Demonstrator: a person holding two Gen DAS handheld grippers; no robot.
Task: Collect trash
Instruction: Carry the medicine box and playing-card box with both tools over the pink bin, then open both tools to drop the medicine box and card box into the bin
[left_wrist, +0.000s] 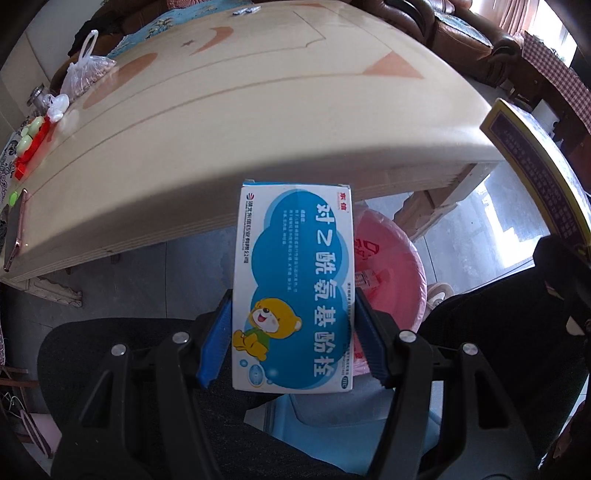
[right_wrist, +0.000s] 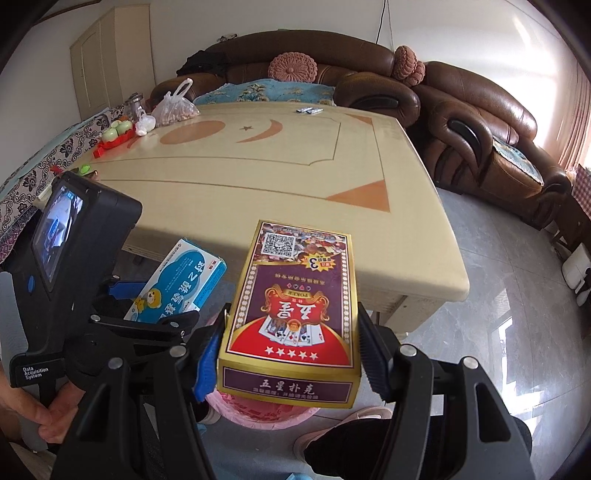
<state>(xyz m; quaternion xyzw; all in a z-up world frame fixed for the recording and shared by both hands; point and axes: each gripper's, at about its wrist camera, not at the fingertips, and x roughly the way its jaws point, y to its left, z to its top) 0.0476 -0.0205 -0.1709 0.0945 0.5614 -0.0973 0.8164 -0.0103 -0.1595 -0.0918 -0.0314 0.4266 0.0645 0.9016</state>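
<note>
My left gripper (left_wrist: 293, 332) is shut on a blue and white medicine box (left_wrist: 295, 288) with a cartoon bear, held off the table's front edge above a pink-lined trash bin (left_wrist: 391, 269). The box also shows in the right wrist view (right_wrist: 177, 284). My right gripper (right_wrist: 291, 350) is shut on a purple and red playing card box (right_wrist: 295, 306), held above the same bin (right_wrist: 258, 411). The card box edge shows at the right of the left wrist view (left_wrist: 539, 173).
The cream table (right_wrist: 258, 177) carries a plastic bag of nuts (right_wrist: 173, 107), a glass jar (right_wrist: 135, 103), red and green items (right_wrist: 114, 136) at its left side and small wrappers (right_wrist: 308, 110) at the far edge. Brown sofas (right_wrist: 461, 122) stand behind.
</note>
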